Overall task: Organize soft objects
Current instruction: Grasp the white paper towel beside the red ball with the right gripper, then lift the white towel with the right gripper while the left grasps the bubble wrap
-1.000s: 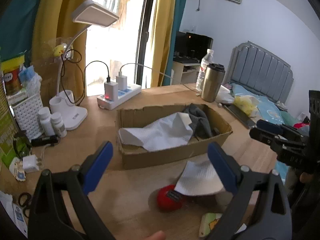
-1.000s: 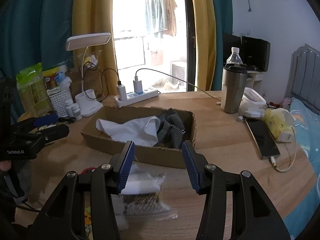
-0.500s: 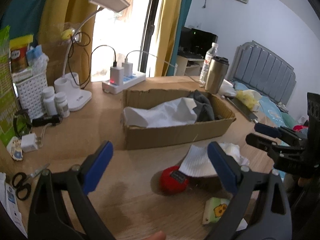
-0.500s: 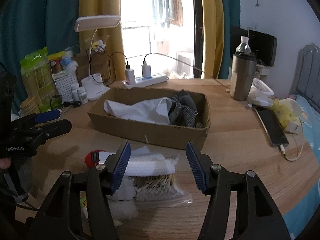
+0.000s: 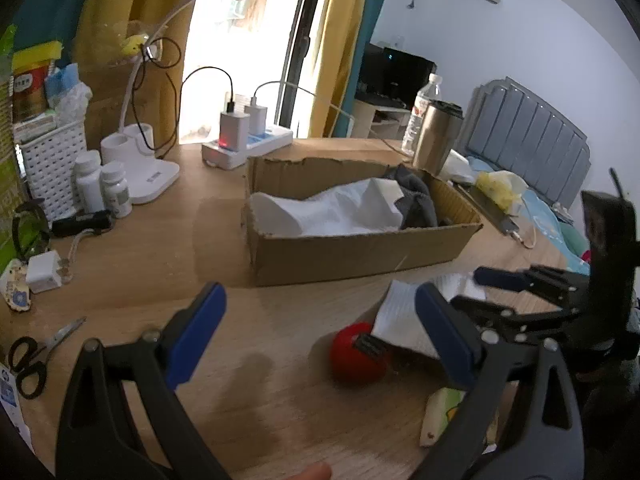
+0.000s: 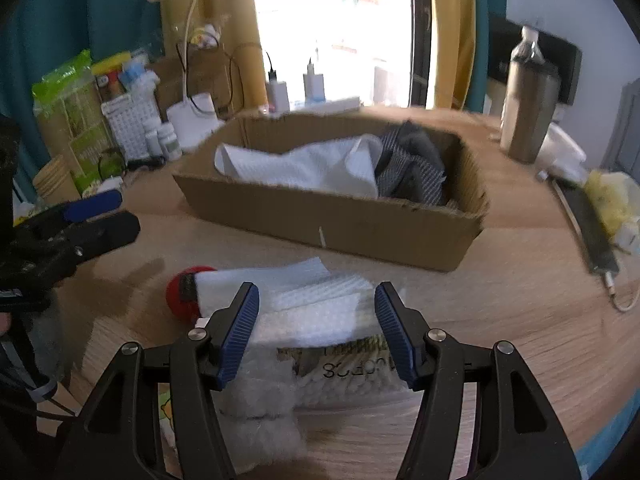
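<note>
Since a second ago my right gripper [image 6: 316, 332] has dropped toward the white cloths [image 6: 304, 300] at the tabletop's near edge, in front of the cardboard box [image 6: 360, 224], jaws just opening, half-spread and empty. Picking step: the cloths lie between and just beyond my fingertips; next, lower and close. My left gripper [image 5: 320, 332] hovers wide, empty.

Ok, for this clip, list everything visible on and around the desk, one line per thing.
cardboard box: 1, brown, desk centre
white cloth: 1, in box
grey cloth: 1, in box, beside white cloth
folded towels: stack, white, in front of box
red ball: 1, beside towels
cotton swab bag: 1, clear, under towels
desk lamp: 1, white, left rear
power strip: 1, white, behind box
pill bottles: 2, white, by lamp
scissors: 1, black, left edge
tumbler: 1, steel, right rear
left gripper: blue pads, open
right gripper: blue pads, open over towels
</note>
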The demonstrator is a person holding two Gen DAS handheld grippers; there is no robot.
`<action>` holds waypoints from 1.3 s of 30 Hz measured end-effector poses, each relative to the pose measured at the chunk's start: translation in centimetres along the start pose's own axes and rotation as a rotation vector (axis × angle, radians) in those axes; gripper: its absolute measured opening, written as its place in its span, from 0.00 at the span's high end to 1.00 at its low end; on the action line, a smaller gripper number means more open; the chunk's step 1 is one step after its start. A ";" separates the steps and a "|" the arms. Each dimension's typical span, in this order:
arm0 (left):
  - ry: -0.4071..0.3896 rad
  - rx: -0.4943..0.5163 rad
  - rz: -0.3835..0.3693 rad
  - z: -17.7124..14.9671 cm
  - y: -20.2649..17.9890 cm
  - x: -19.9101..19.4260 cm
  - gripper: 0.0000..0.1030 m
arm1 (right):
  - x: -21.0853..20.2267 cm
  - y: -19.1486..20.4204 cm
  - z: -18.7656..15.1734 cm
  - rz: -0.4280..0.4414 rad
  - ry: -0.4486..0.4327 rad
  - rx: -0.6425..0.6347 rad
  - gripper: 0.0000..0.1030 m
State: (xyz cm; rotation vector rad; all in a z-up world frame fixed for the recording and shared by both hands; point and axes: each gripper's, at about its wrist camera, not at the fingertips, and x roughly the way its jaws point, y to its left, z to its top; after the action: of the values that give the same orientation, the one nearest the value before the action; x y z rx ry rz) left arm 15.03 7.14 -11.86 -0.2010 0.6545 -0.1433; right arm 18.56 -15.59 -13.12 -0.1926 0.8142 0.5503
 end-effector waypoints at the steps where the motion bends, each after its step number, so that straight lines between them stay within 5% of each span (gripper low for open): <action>1: 0.004 0.000 -0.003 0.0 0.0 0.2 0.06 | 0.5 -0.1 -0.1 0.006 0.015 0.004 0.38; 7: 0.022 0.001 -0.009 -0.2 -0.1 0.8 0.06 | 0.7 0.0 -0.3 0.004 0.012 -0.021 0.40; 11: 0.028 0.006 -0.010 -0.2 -0.5 0.9 0.06 | 0.9 0.1 -0.4 -0.035 0.012 -0.063 0.65; 17: 0.029 0.017 -0.010 -0.1 -1.2 0.8 0.06 | 0.6 -0.8 -0.5 -0.035 -0.022 -0.046 0.87; 27: 0.015 0.036 0.006 0.4 -2.2 0.0 0.06 | -3.7 -1.5 1.0 0.029 -0.182 0.000 0.87; 39: 0.039 0.088 -0.058 -0.5 -6.2 0.5 0.06 | -7.9 -5.1 0.2 -0.074 -0.279 0.054 0.87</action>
State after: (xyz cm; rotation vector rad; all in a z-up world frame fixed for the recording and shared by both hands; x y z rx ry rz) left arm 14.70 0.91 -11.11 -0.1328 0.6797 -0.2318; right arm 16.99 -22.94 -7.44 -0.0931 0.5478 0.4722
